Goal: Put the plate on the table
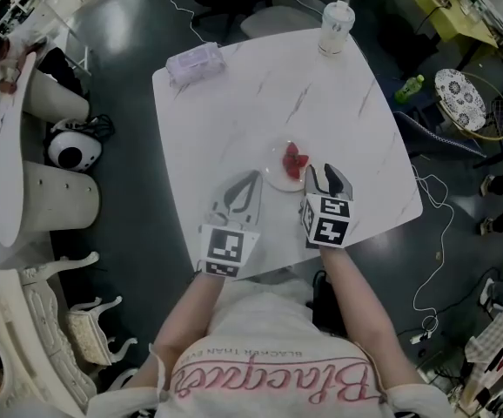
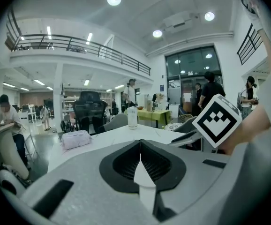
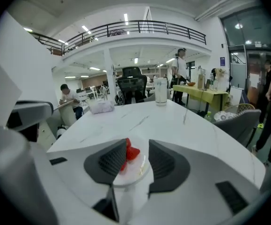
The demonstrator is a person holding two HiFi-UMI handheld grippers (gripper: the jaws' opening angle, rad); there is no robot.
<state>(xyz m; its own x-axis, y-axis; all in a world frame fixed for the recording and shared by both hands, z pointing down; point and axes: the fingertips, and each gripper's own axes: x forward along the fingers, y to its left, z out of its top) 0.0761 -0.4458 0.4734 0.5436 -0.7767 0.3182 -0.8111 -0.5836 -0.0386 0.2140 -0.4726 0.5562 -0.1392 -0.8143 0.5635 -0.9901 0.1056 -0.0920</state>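
Right now your right gripper point(image 1: 325, 178) has its jaws spread, and the plate point(image 1: 274, 176) lies flat on the white table point(image 1: 234, 103) between them, with neither pad pressing on it. It sits close to the table's near edge. Bare tabletop runs beyond it to a lidded cup point(image 1: 336, 27) and a pale pouch point(image 1: 195, 62) at the far edge. The plate is small, pale and shallow, with red fruit pieces point(image 1: 295, 159) on it. Your left gripper point(image 1: 250, 179) hovers just beside it, jaws pressed together on nothing. Only the right gripper view shows the rim between the pads. The left gripper view misses the plate.
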